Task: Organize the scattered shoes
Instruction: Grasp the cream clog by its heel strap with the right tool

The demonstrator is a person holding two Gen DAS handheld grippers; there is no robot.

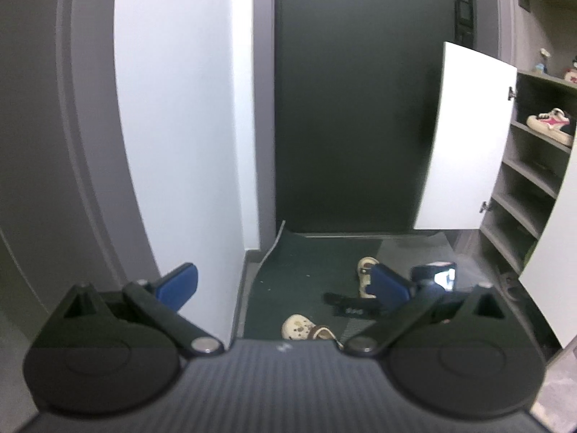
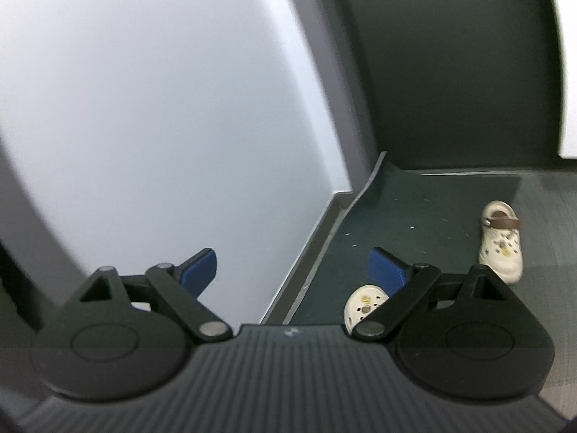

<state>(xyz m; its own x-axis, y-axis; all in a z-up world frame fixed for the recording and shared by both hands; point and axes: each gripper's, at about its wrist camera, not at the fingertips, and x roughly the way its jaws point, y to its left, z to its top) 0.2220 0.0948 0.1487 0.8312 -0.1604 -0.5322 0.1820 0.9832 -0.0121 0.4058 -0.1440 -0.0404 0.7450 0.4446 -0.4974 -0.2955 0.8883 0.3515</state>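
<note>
two grippers hang over the entry floor, both with jaws spread wide and nothing between the blue pads. the left gripper (image 1: 285, 285) looks down the hall toward the dark door (image 1: 357, 108); the right gripper (image 2: 294, 270) is aimed lower and more to the left, at the corner where the white wall (image 2: 162, 108) meets the green mat (image 2: 414, 223).

just past the pads lie the shoes. a cream clog (image 1: 306, 327) sits near, at the bottom edge of the left view, its toe partly hidden behind the gripper body. a second clog (image 1: 366, 274) lies farther off and to the right, partly behind the right pad; the right view shows it whole, brown strap up (image 2: 502, 240), well apart from the near one (image 2: 362, 306). a black sandal-like thing (image 1: 348, 305) lies between them, too dark to name surely.

farther right, the cabinet door (image 1: 468, 144) stands open and grey shelves (image 1: 533, 173) show. a sneaker (image 1: 551, 125) with pink marks rests on an upper shelf, so some of the work looks done. lower shelves seem bare.

what is left, by my reading: both clogs and the black piece are on the mat, unpaired and pointing different ways. neither gripper touches a shoe. the near clog looks like the closest pick.
</note>
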